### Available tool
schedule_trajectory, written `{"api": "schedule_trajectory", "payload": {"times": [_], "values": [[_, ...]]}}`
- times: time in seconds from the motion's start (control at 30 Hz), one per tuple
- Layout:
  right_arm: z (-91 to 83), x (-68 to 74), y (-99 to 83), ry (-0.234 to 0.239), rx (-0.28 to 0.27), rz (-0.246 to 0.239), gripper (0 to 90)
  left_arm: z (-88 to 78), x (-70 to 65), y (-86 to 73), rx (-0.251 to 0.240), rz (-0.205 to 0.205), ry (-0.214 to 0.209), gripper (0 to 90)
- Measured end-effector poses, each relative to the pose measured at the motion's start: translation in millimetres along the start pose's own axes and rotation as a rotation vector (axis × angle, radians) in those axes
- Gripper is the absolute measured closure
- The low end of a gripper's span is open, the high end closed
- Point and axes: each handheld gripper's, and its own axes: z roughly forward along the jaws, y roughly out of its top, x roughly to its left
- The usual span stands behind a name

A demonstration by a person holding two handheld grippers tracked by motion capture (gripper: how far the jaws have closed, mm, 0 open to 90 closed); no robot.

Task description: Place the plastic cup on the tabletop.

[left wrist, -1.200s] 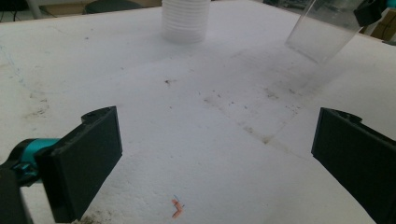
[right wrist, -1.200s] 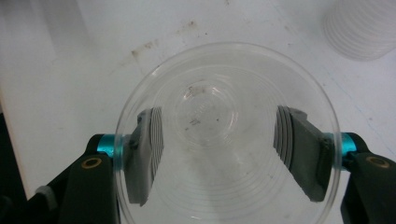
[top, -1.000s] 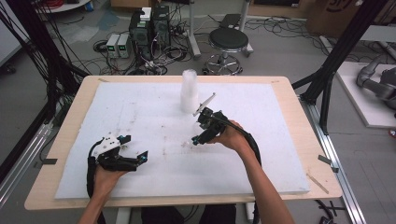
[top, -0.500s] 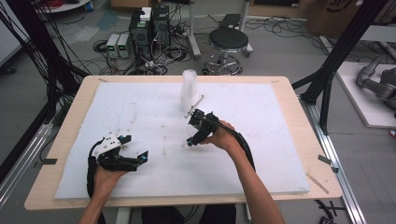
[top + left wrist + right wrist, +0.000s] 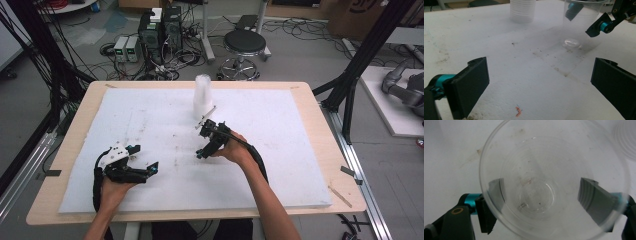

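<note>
Evidently the right claw has just been opening around a clear cup standing upright on the counter (cup apparently released); its jaws flank it, spread wide. Left claw rests wide, empty. A cup stack stands behind, clear of the work.

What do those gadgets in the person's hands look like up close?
Each hand-held gripper is black, with two flat black jaws on teal fittings. The left hand-held gripper carries a pale three-cornered plate on top. The right hand-held gripper has a brass-ringed hole in its arm. Black cables trail back along bare forearms.
</note>
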Motion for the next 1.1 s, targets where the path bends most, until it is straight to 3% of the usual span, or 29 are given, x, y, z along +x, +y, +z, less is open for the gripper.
{"api": "schedule_trajectory", "payload": {"times": [0.47, 0.57, 0.7, 1.1], "values": [[-1.1, -1.6, -2.6, -0.007, -0.018, 0.011, 20.1, -0.2, 0.6, -0.1, -0.001, -0.008, -0.004, 1.7], [-4.0, -2.8, -6.4, -0.016, -0.042, 0.023, 19.1, 0.1, 0.3, -0.1, -0.001, -0.005, -0.002, 1.7], [-9.2, -2.1, -15.2, -0.022, -0.064, 0.035, 19.1, 0.0, 0.7, -0.1, -0.001, -0.010, -0.002, 1.7], [-32.0, 9.7, -57.6, -0.030, -0.197, 0.058, 19.1, 0.2, 1.0, 0.0, 0.001, -0.010, -0.003, 1.7]]}}
